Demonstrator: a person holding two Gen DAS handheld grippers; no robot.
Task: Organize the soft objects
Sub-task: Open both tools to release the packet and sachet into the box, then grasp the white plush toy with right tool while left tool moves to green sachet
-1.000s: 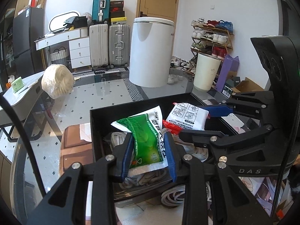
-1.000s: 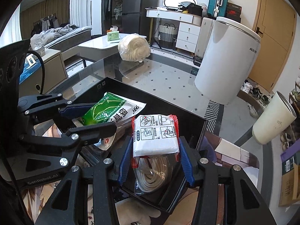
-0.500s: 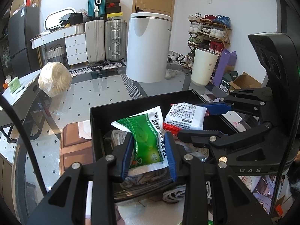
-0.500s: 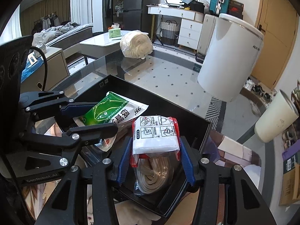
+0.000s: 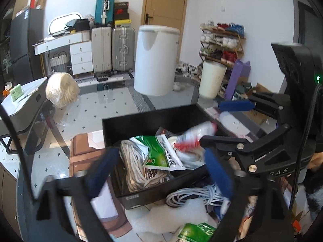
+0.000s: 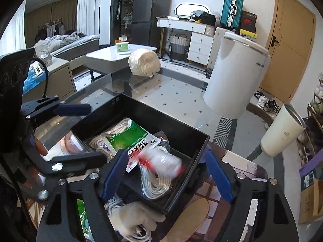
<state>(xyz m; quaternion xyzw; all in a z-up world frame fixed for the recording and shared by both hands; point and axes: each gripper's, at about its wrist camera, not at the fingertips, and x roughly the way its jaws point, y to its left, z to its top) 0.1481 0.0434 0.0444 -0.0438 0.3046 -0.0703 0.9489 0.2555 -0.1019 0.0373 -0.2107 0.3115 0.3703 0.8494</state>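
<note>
A black bin [image 5: 149,119] [image 6: 177,129] sits on the glass table. In it lie a green and white packet [image 5: 161,151] [image 6: 129,137], a blurred white and red packet [image 5: 193,135] [image 6: 161,161] and coiled white rope [image 5: 135,167] [image 6: 155,185]. My left gripper [image 5: 159,167] is open and empty above the bin's near edge; it also shows in the right wrist view [image 6: 80,133]. My right gripper [image 6: 167,173] is open and empty over the bin's near corner; it also shows in the left wrist view [image 5: 224,129].
A wrapped cream bundle [image 5: 61,91] [image 6: 144,62] lies at the table's far edge. A white cable coil [image 5: 193,195] and a second green packet [image 5: 193,232] lie in front of the bin. A brown pad [image 5: 84,151] lies left of it. A white bin [image 5: 155,60] stands beyond the table.
Both grippers opened. The green packet dropped from the left gripper into the bin and the white and red packet dropped from the right gripper. Both grippers pulled back slightly.
</note>
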